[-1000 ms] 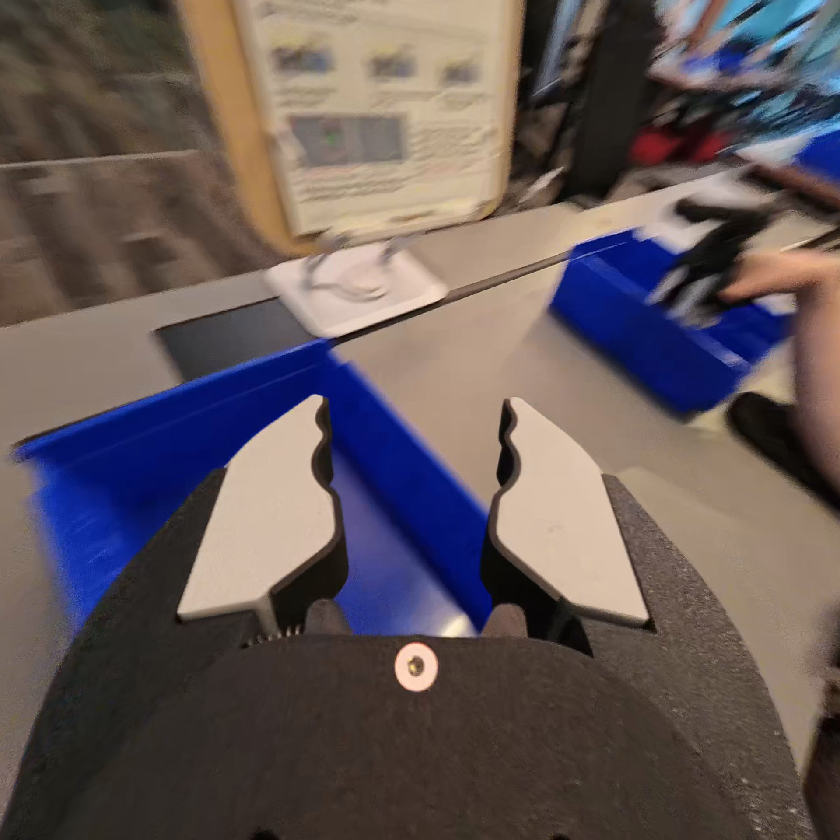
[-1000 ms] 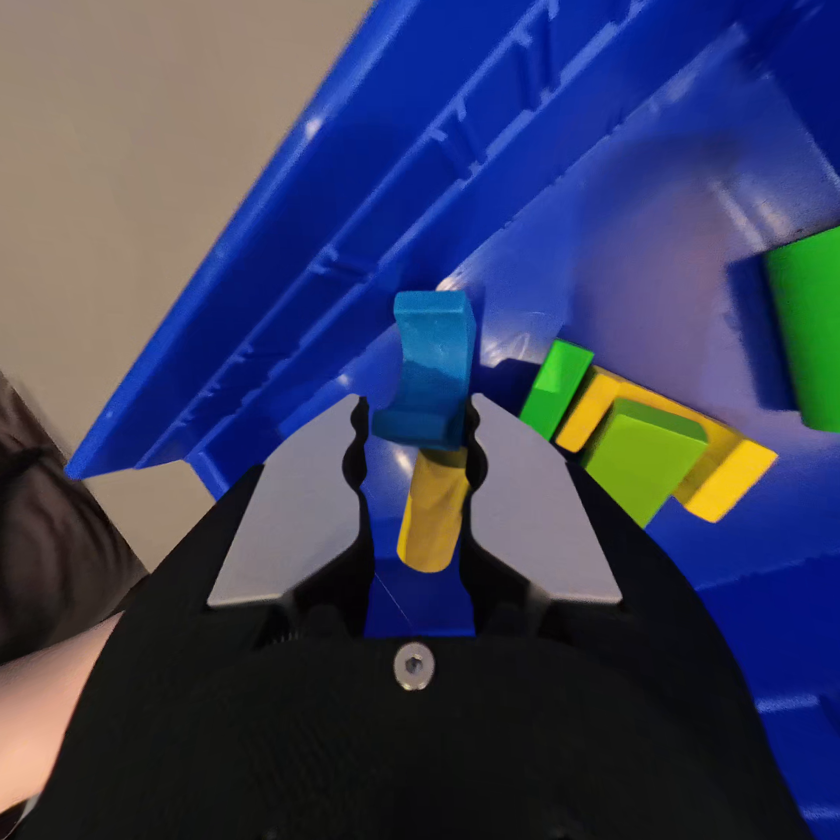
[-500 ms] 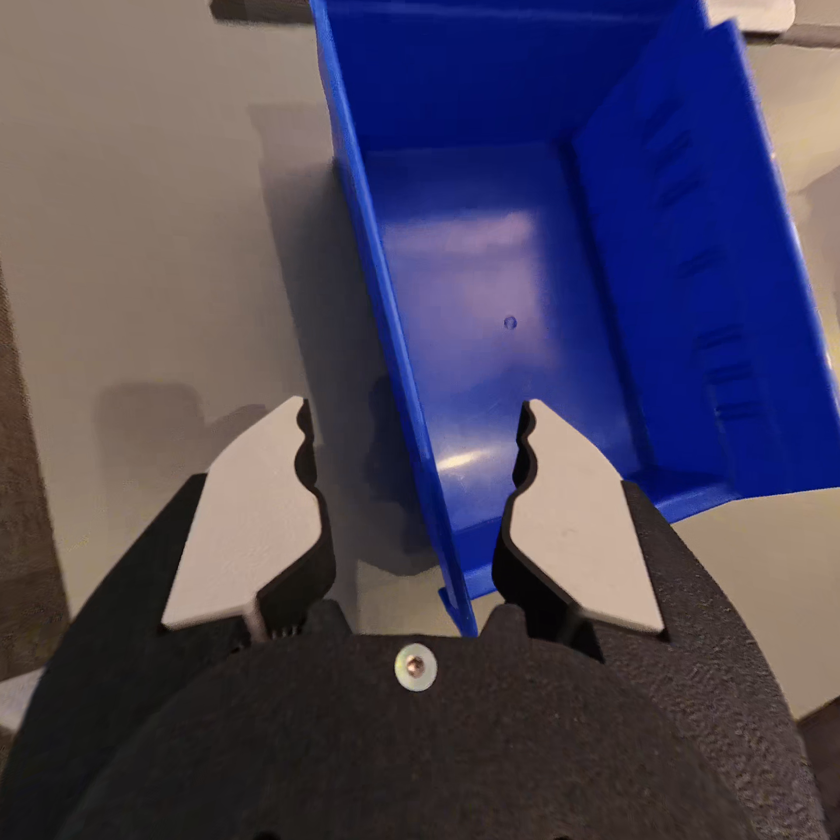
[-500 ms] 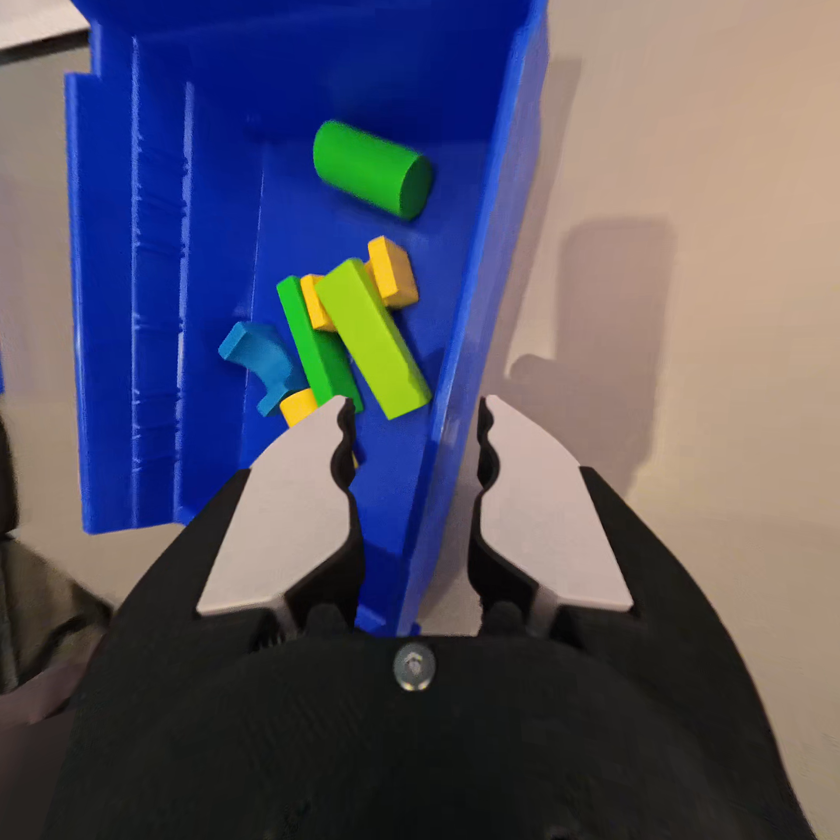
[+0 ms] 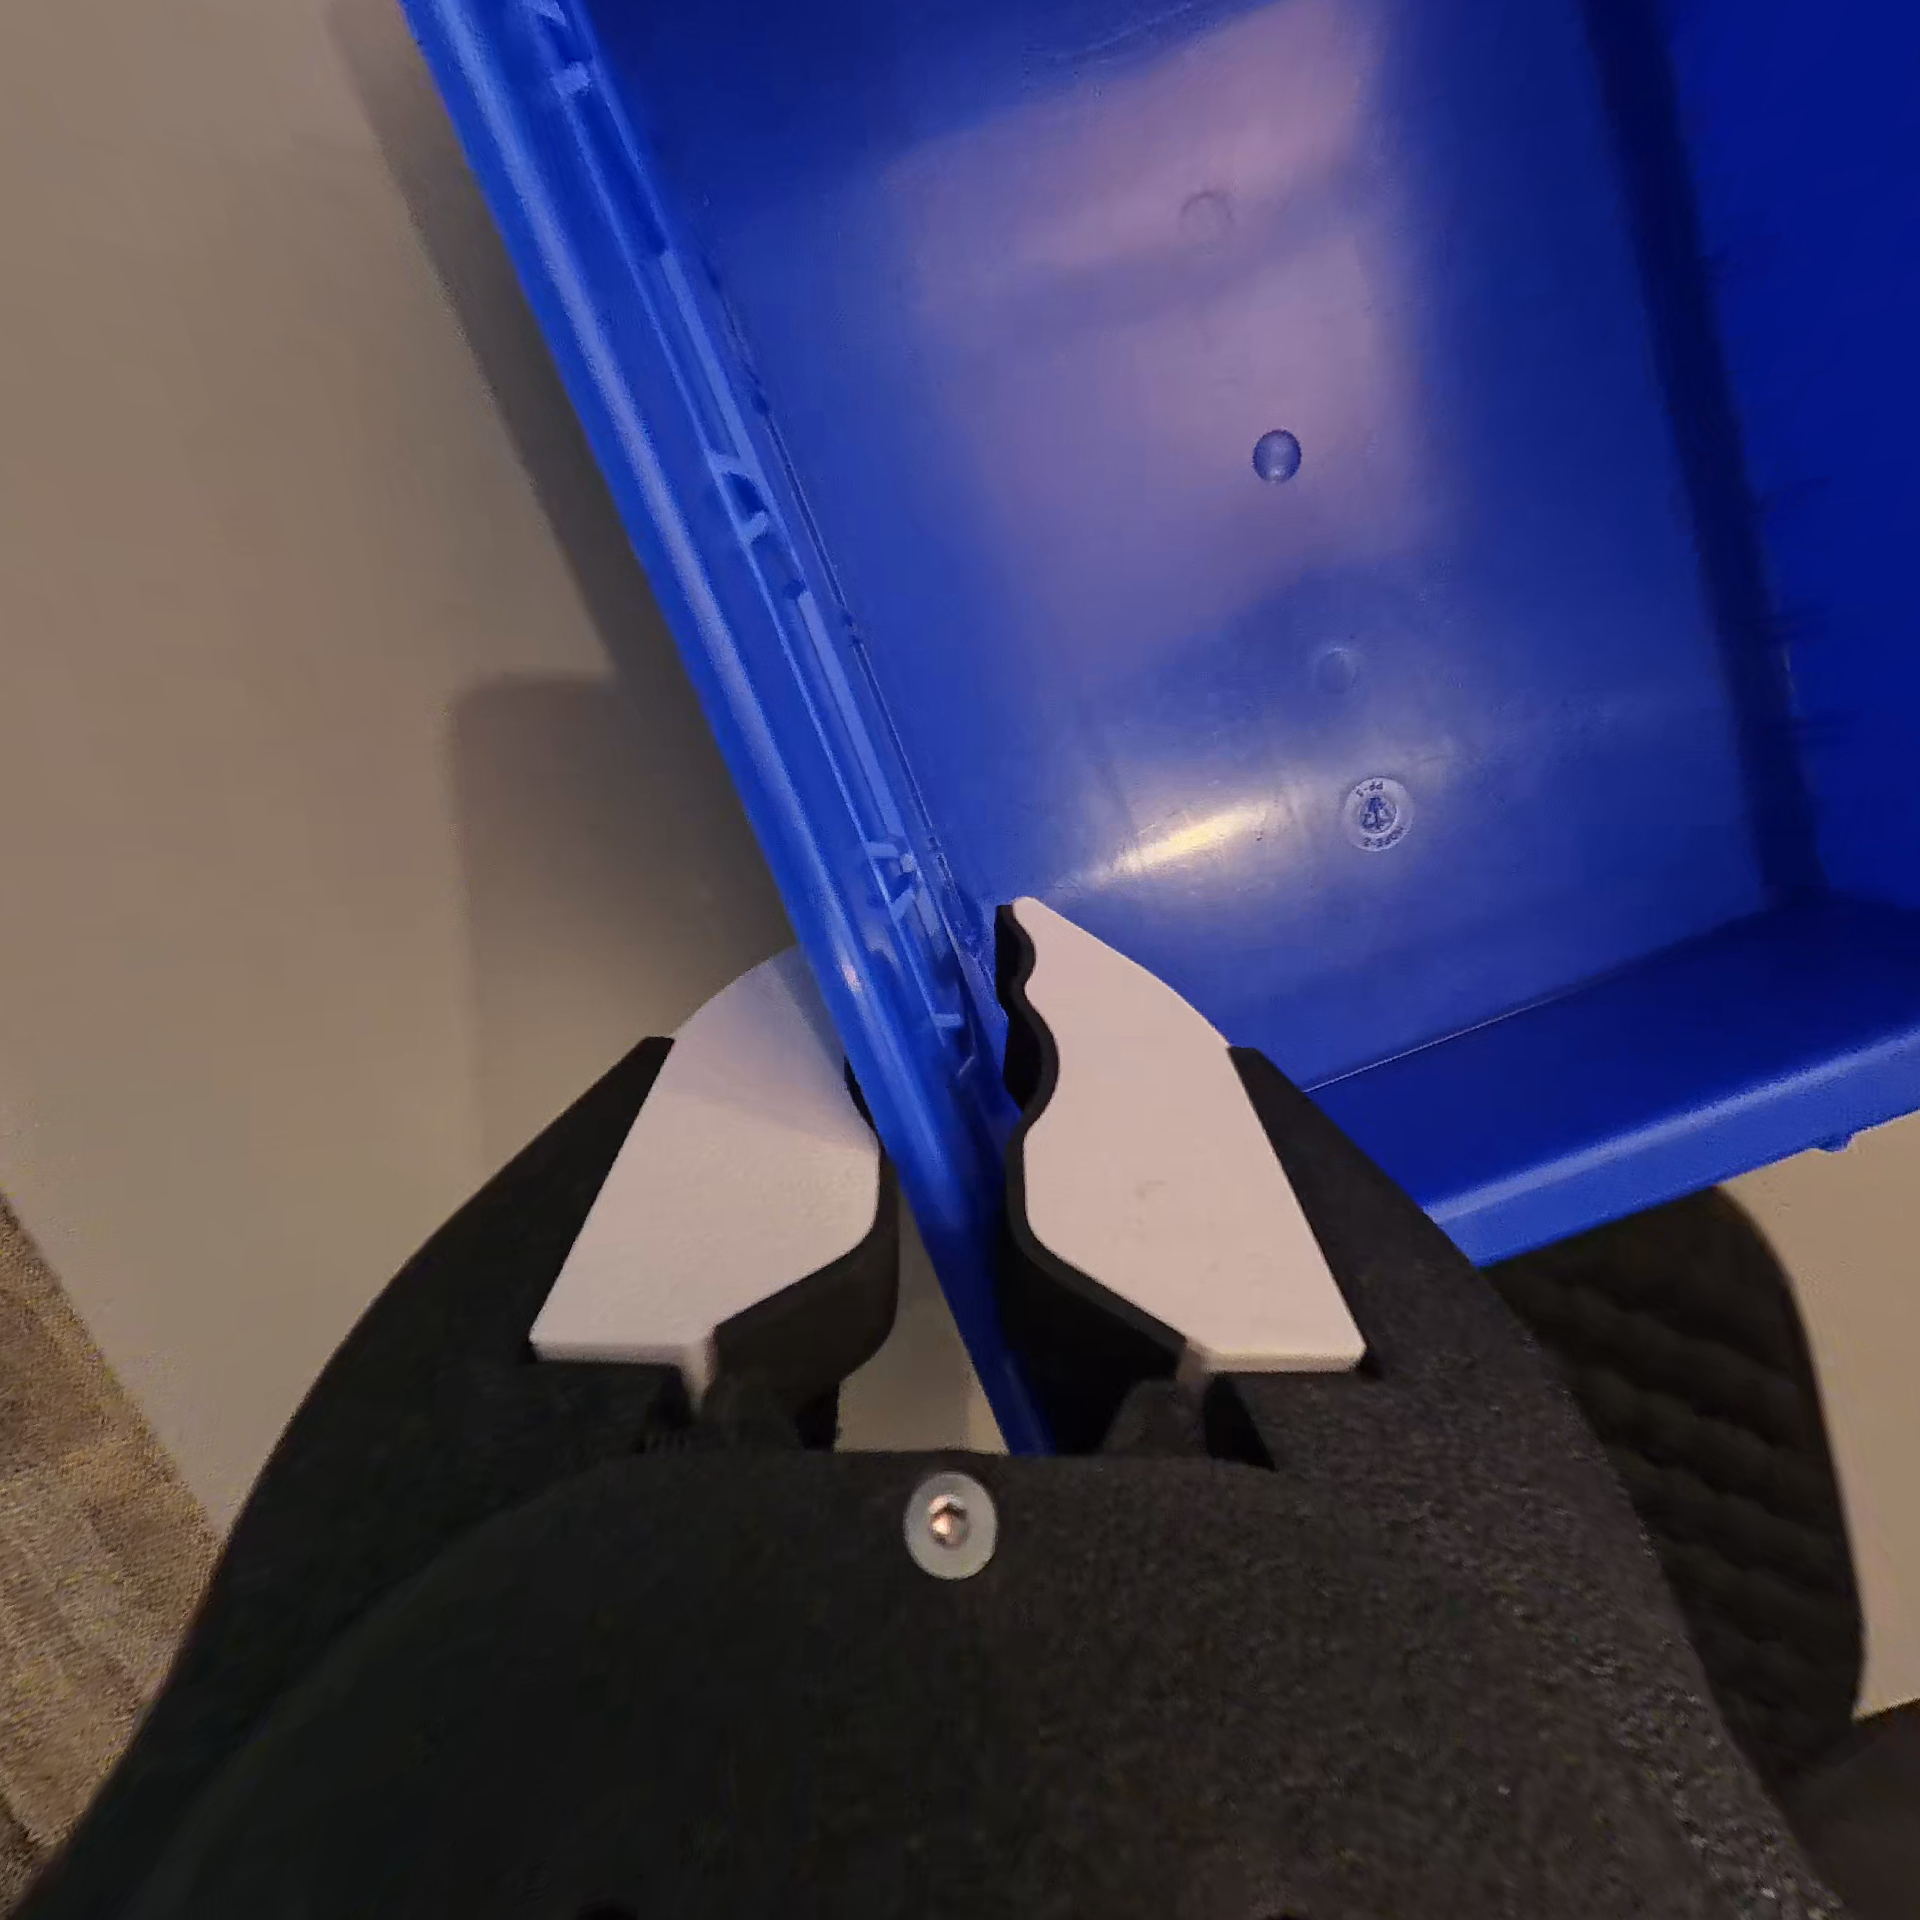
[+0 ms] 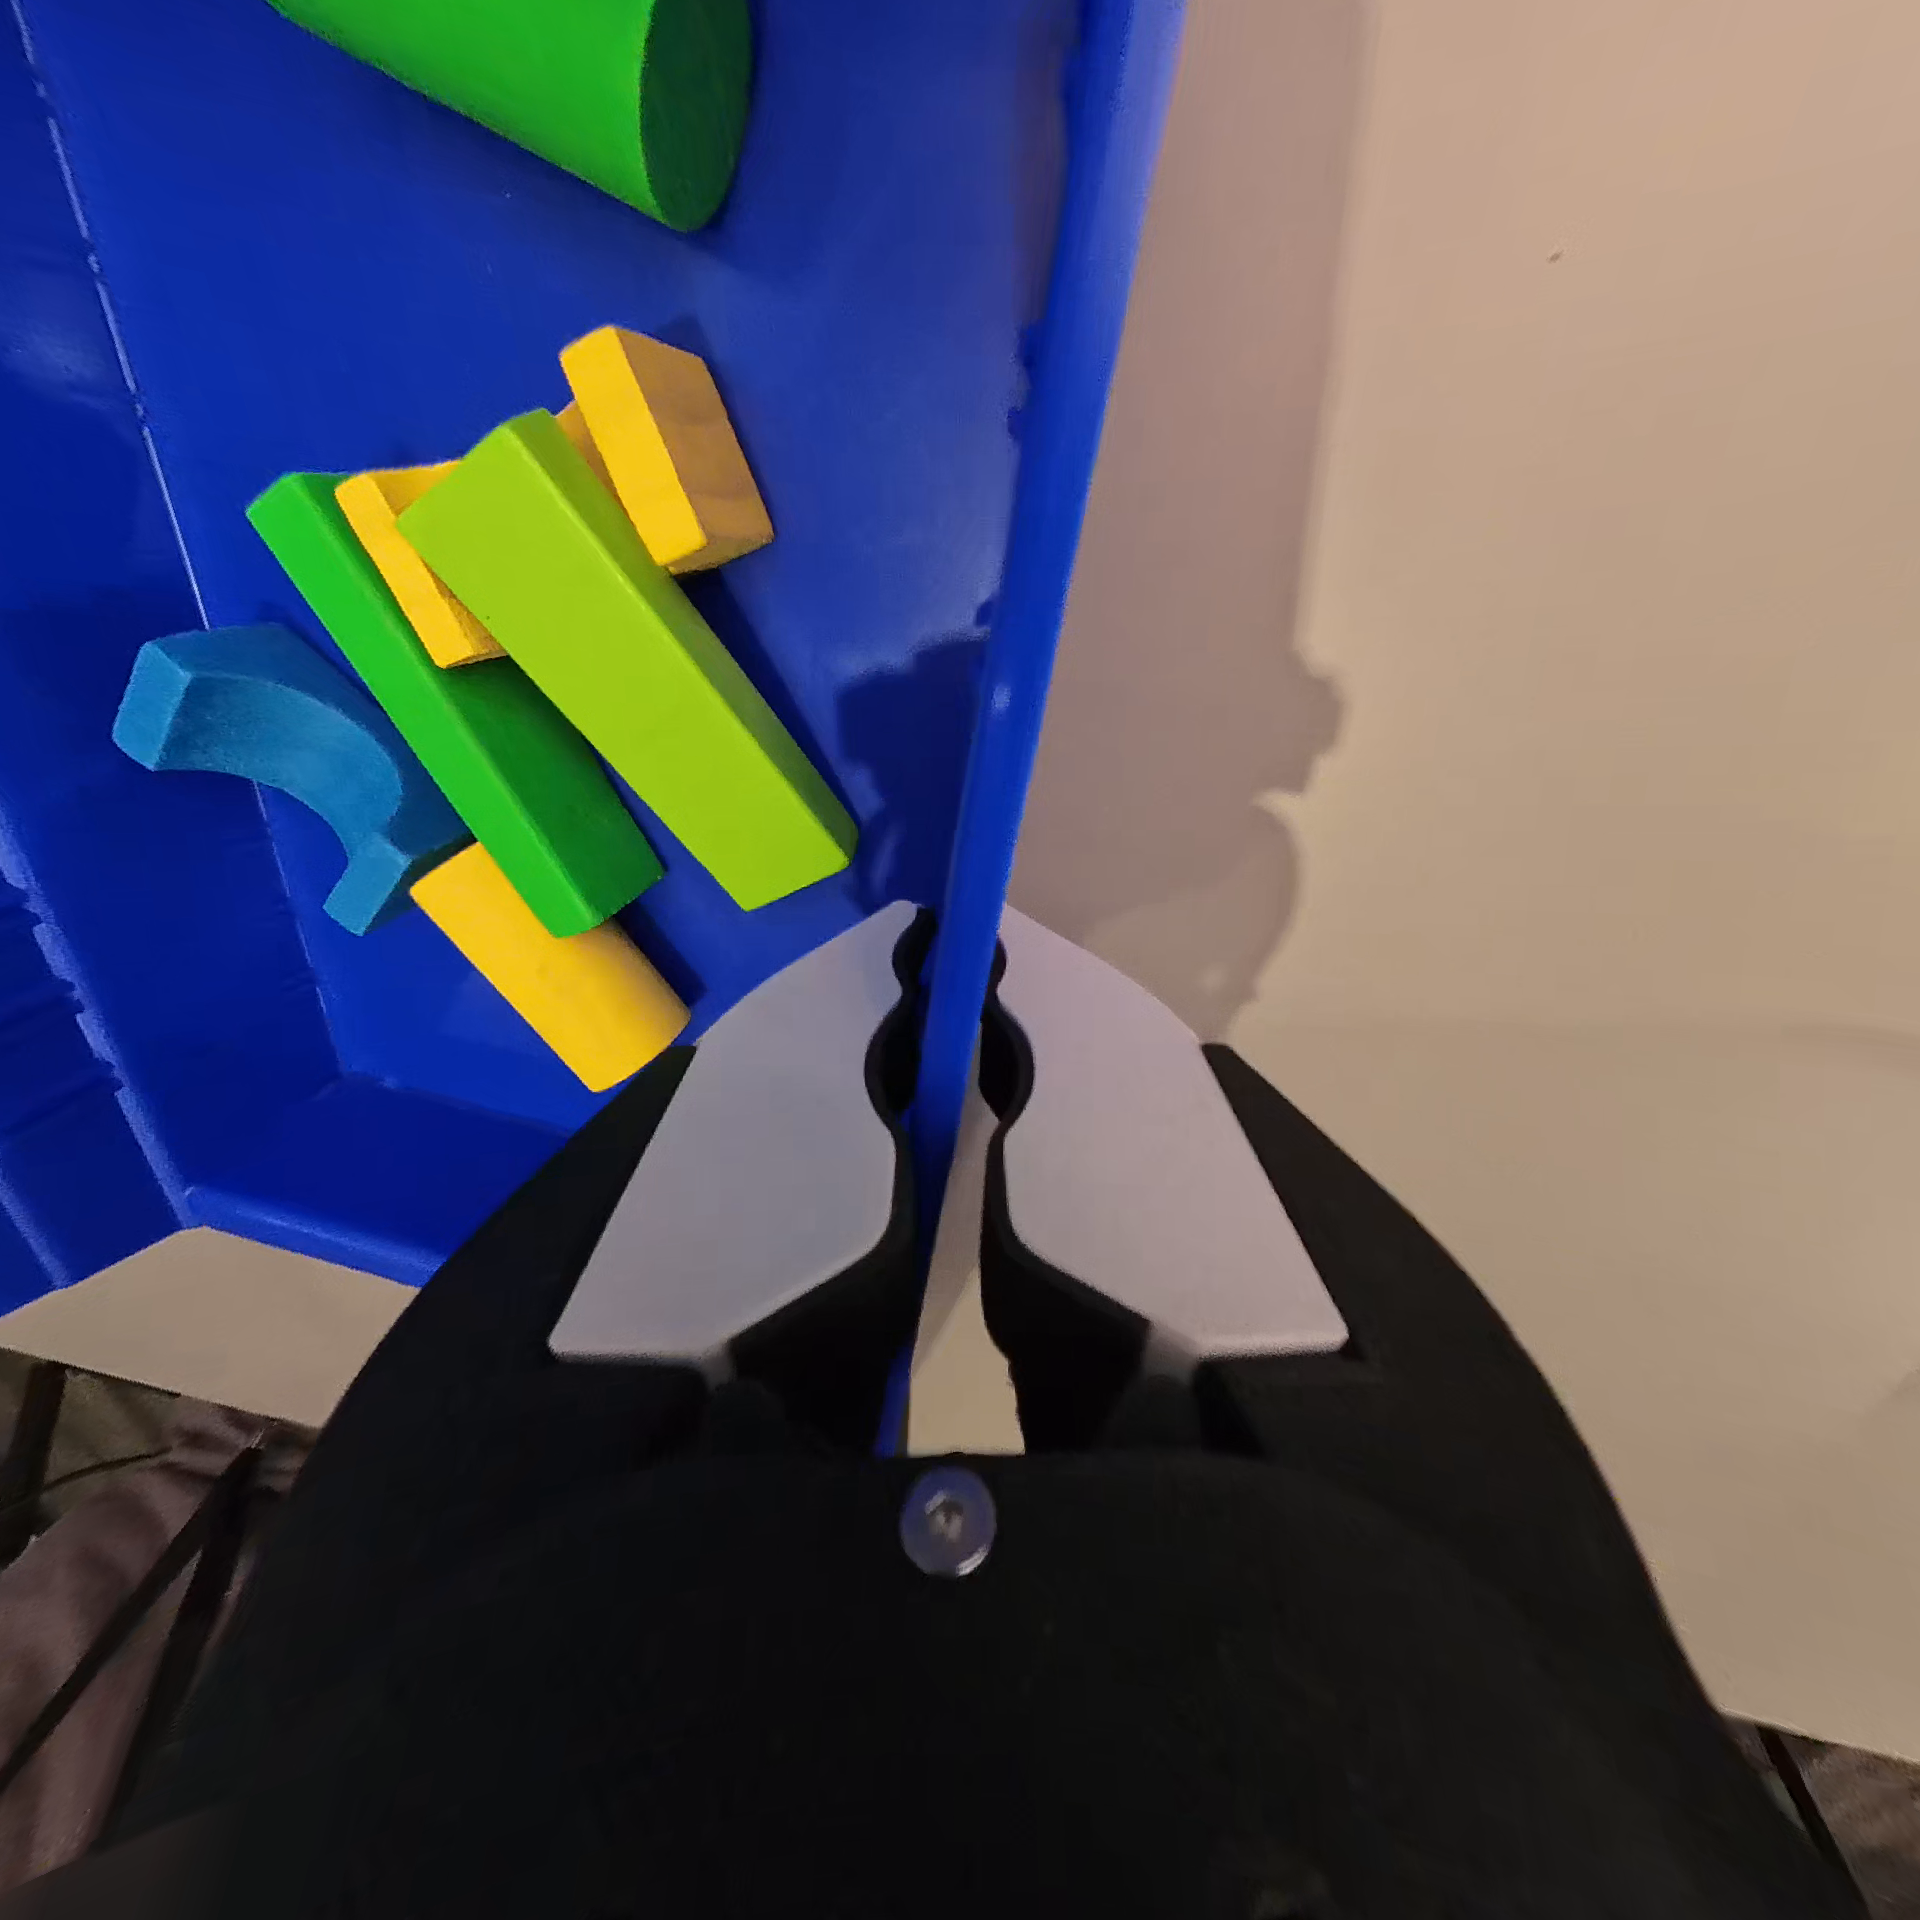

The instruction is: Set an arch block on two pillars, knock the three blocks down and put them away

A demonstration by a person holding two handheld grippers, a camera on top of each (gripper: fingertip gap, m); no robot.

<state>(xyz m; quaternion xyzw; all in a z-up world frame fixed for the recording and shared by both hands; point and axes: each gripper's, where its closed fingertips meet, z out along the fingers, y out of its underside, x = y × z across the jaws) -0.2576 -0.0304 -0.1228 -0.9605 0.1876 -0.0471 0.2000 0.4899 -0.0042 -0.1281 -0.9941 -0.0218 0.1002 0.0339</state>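
Blocks (image 6: 582, 665) show only in my right view; left bin (image 5: 1247, 520) bare. Right gripper (image 6: 948, 935) clamps its bin wall (image 6: 1049, 520); left gripper (image 5: 914, 956) likewise.

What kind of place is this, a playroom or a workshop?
Probably a lab or office workspace rather than a playroom: a plain pale tabletop, blue plastic storage bins holding wooden toy blocks, and carpeted floor below. The pictures show little else.
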